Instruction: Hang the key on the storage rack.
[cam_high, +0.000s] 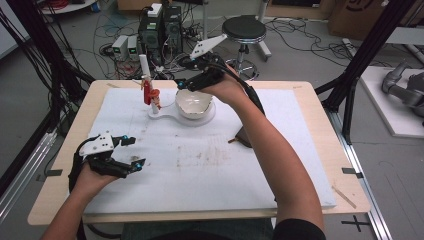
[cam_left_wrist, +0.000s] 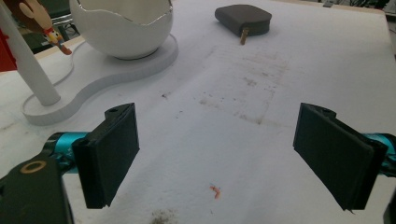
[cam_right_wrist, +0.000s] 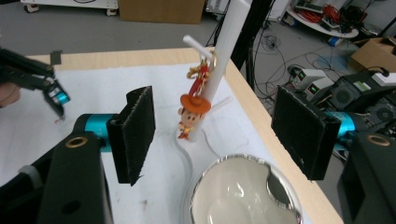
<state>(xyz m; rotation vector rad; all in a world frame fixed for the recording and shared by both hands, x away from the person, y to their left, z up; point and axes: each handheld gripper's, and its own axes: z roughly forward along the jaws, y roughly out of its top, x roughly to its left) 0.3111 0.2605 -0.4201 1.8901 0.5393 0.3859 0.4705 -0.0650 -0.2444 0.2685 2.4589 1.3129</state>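
Note:
A white stand (cam_high: 160, 114) at the back of the mat carries a tall white post (cam_high: 145, 67) with pegs. A small red-and-orange figure keychain (cam_high: 152, 97) hangs from a peg beside the post (cam_right_wrist: 224, 51). A white egg-shaped bowl (cam_high: 194, 104) with a jagged rim sits on the stand's round base (cam_left_wrist: 140, 65). My right gripper (cam_high: 186, 75) hovers open just above the bowl (cam_right_wrist: 243, 196), its jaws framing the figure (cam_right_wrist: 191, 114) without touching it. My left gripper (cam_high: 136, 151) is open and holds nothing over the mat's front left. A dark pouch (cam_left_wrist: 243, 19) lies right of centre.
The right forearm partly covers the dark pouch (cam_high: 243, 137). Brown stains (cam_high: 200, 157) mark the middle of the white mat, and a tiny red scrap (cam_left_wrist: 215, 191) lies between the left jaws. Beyond the table stand a stool (cam_high: 243, 30), computer boxes (cam_high: 160, 27) and black frame posts (cam_high: 360, 65).

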